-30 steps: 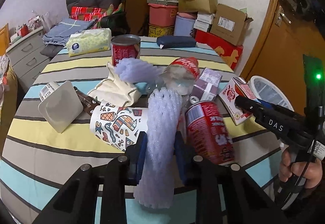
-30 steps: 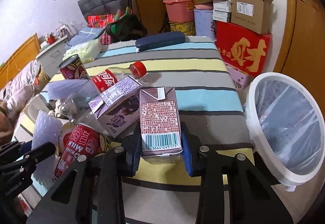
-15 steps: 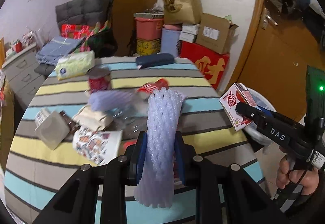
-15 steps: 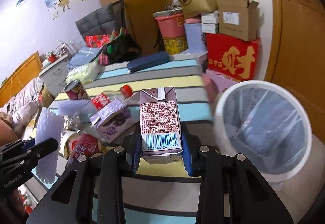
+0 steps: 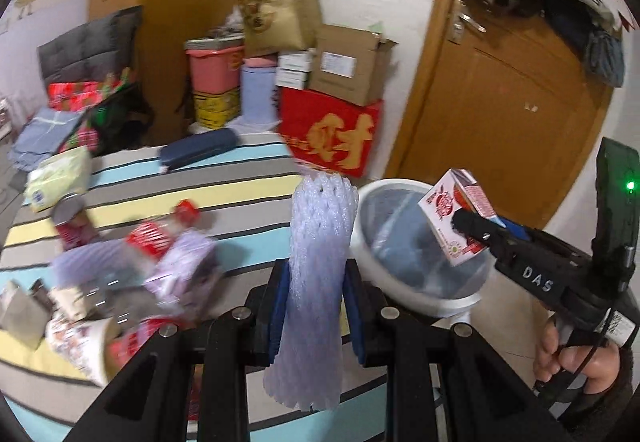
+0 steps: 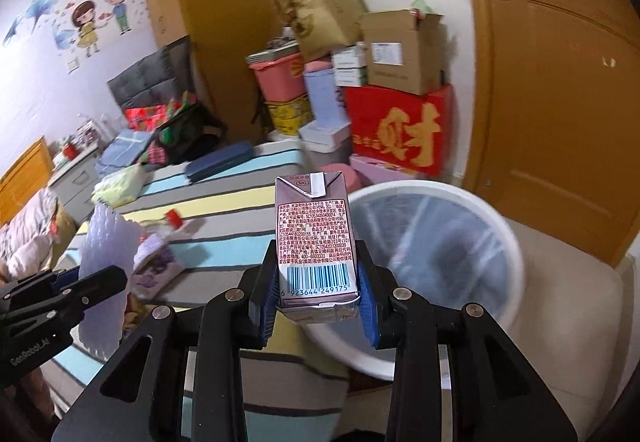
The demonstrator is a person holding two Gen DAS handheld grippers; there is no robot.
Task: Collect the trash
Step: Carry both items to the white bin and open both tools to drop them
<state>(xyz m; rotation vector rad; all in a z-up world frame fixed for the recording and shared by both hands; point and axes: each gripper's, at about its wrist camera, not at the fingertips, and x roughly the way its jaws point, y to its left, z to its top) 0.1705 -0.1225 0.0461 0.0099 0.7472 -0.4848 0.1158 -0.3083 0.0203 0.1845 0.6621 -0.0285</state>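
Note:
My left gripper is shut on a white foam net sleeve and holds it upright above the table's right edge, left of the bin. My right gripper is shut on a small milk carton and holds it over the near rim of the white trash bin. The carton also shows in the left wrist view, above the bin. The foam sleeve shows at the left of the right wrist view.
The striped table carries red cans, a plastic bottle, a purple carton, a patterned paper cup, a tissue pack and a dark case. Boxes and a wooden door stand behind.
Both grippers have risen and swung right, away from the table's clutter toward the bin, each with its load. The carton now hangs over the bin.

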